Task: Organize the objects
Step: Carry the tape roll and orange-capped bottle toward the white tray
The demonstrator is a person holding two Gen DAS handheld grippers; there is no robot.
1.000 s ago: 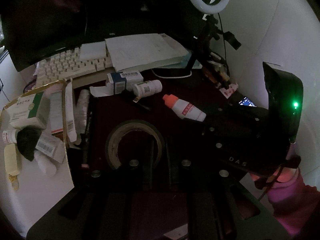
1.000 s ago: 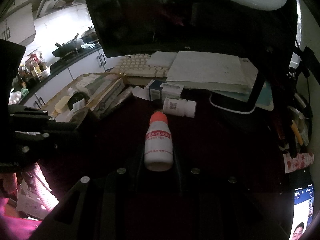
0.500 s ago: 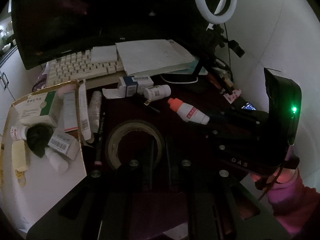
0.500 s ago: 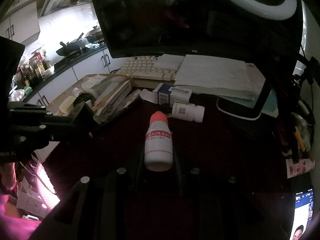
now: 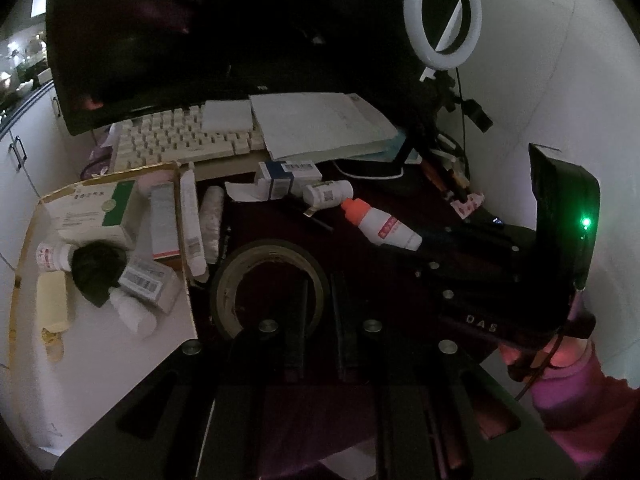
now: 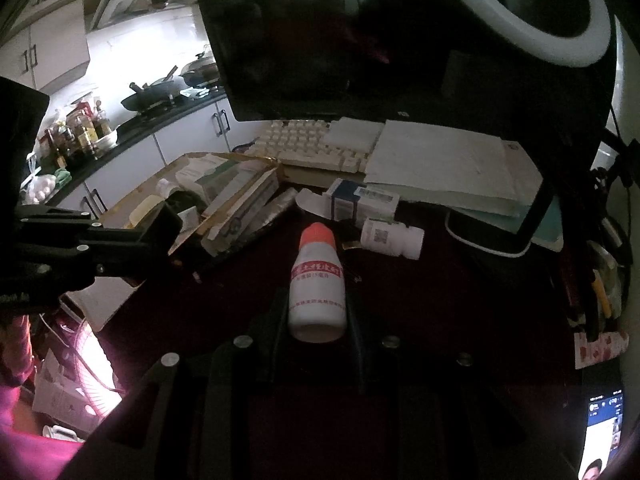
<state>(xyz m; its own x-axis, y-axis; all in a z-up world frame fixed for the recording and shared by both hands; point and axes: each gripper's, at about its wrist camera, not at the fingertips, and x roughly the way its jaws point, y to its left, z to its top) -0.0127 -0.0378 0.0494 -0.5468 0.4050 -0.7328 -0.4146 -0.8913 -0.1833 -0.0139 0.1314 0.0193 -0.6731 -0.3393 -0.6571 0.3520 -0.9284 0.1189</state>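
right gripper (image 6: 318, 320) clamping orange-capped white bottle (image 6: 318, 284), above dark tabletop (image 6: 460, 304)

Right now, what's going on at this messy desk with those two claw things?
A person is tidying medicine items on a dark desk with a handheld claw in each hand. The right claw is clamped on a white bottle with an orange cap, held just above the desk. The left claw is shut and empty, above a roll of tape. Beside it, a cardboard box already holds several packets and bottles; a small white bottle and a blue-and-white carton lie loose near the keyboard.
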